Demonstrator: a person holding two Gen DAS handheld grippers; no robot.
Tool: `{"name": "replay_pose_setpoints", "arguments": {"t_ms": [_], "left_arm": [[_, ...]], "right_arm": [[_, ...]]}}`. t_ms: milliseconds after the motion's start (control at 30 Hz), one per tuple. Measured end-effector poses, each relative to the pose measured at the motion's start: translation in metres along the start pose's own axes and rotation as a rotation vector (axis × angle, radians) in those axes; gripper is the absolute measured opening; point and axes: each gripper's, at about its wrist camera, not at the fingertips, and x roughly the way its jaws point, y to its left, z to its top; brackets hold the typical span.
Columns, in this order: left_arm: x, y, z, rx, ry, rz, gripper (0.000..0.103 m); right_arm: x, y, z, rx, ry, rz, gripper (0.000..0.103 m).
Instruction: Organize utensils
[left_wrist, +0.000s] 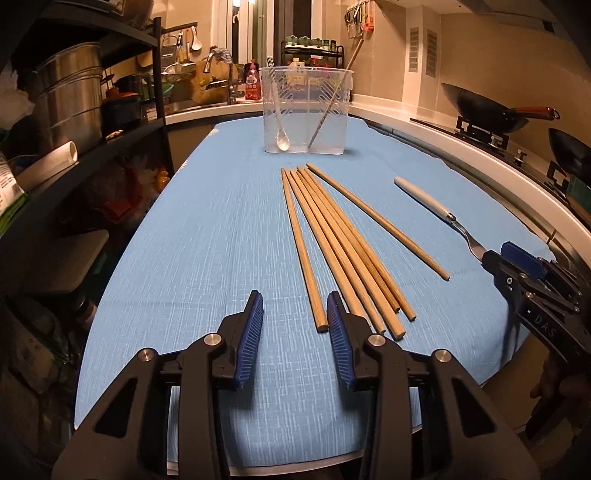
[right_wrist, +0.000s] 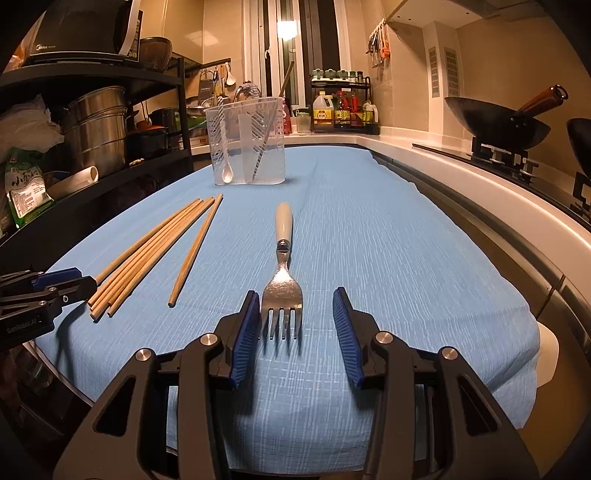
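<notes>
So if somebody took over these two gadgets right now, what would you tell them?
Left hand-held gripper: open, nothing held, just beside the chopsticks' near ends.
Right hand-held gripper: open, fork tines between the jaws, not gripped.
Done: a clear spoon and one chopstick stand in the clear holder.
Left: six chopsticks and the fork, all lying on the blue cloth.

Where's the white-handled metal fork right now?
The white-handled metal fork lies on the blue cloth, right of the wooden chopsticks. Its tines sit between the right gripper's open jaws, handle pointing toward the clear plastic holder.
</notes>
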Motion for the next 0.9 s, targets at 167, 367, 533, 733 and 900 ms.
{"name": "replay_pose_setpoints", "arguments": {"t_ms": [167,367,533,733,900], "left_arm": [[0.004,-0.006,0.003,0.018,-0.009,-0.021,0.031],[-0.003,0.003,0.017,0.005,-0.010,-0.034,0.007],[-0.020,0.007,0.034,0.010,-0.074,-0.033,0.007],[-0.036,0.003,0.055,0.046,-0.136,-0.038,0.006],[-0.043,0.002,0.071,0.052,-0.163,-0.053,0.006]], "right_arm": [[0.001,0.008,0.002,-0.023,0.010,0.038,0.023],[-0.007,0.002,0.013,0.007,0.009,0.053,0.023],[-0.017,0.001,0.026,0.016,-0.023,0.065,0.023],[-0.028,0.005,0.046,0.007,-0.070,0.092,0.023],[-0.029,0.008,0.061,0.010,-0.067,0.106,0.023]]}}
